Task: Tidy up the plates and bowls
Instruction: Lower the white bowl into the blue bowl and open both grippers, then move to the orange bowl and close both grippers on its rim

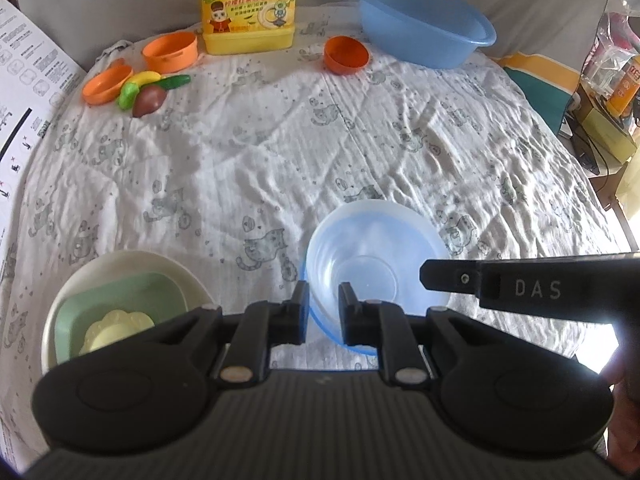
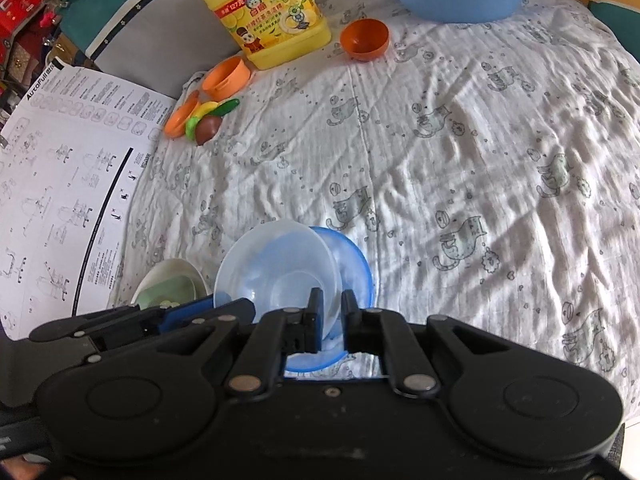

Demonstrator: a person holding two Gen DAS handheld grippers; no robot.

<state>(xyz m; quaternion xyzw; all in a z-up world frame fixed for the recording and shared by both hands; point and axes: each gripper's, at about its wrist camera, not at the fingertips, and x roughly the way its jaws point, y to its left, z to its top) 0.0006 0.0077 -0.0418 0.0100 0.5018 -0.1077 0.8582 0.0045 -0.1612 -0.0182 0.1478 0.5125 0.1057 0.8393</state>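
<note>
A clear plastic bowl (image 1: 372, 252) sits tilted inside a blue bowl (image 1: 352, 346) on the cloth near me. My left gripper (image 1: 323, 300) straddles the near left rim of these bowls, jaws narrowly apart. My right gripper (image 2: 331, 308) is shut on the clear bowl's (image 2: 276, 268) right rim, over the blue bowl (image 2: 356, 260). Its finger shows in the left wrist view (image 1: 448, 276). A cream bowl (image 1: 120, 264) to the left holds a green dish (image 1: 120, 300) and a pale yellow piece (image 1: 116, 328).
At the back stand a yellow detergent jug (image 1: 248, 4), a large blue basin (image 1: 424, 20), an orange bowl (image 1: 346, 54), an orange cup (image 1: 170, 52), an orange lid (image 1: 106, 86) and toy fruit (image 1: 146, 92). A printed paper sheet (image 2: 60, 184) lies left.
</note>
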